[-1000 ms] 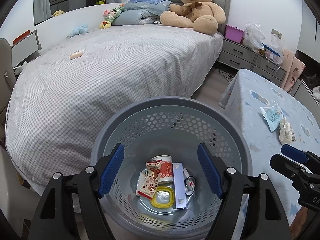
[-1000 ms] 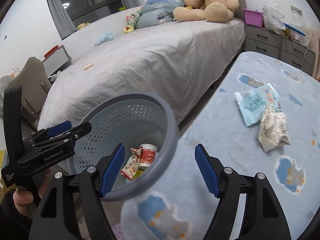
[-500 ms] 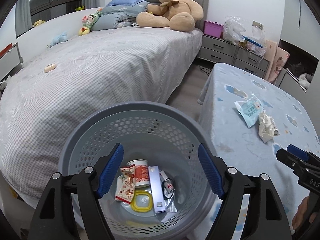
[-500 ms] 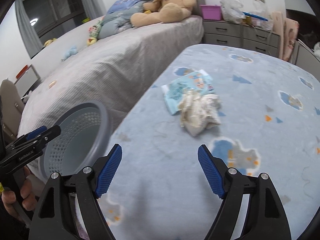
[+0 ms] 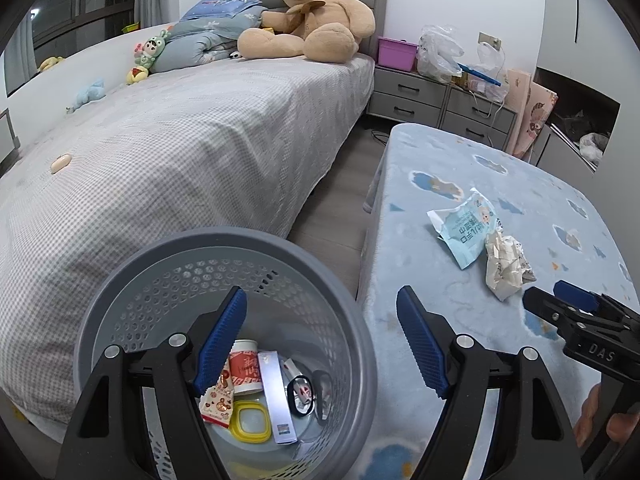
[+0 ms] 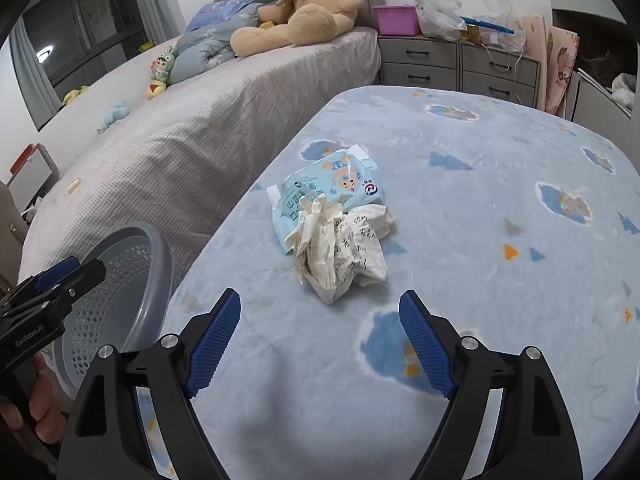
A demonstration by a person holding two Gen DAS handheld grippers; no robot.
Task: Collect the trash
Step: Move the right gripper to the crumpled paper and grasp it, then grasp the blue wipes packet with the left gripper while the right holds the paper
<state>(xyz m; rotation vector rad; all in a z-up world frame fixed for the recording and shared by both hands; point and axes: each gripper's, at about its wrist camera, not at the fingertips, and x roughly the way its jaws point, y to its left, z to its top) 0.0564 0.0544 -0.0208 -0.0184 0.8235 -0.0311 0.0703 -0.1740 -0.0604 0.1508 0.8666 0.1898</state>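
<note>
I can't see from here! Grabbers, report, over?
Right gripper open, empty, facing crumpled paper. Left gripper open over bin. Paper overlaps blue wrapper. Path clear.

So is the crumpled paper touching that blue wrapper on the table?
Touching. In the right wrist view the crumpled paper lies partly on top of the blue wrapper, covering its near edge; no gap shows between them.
</note>
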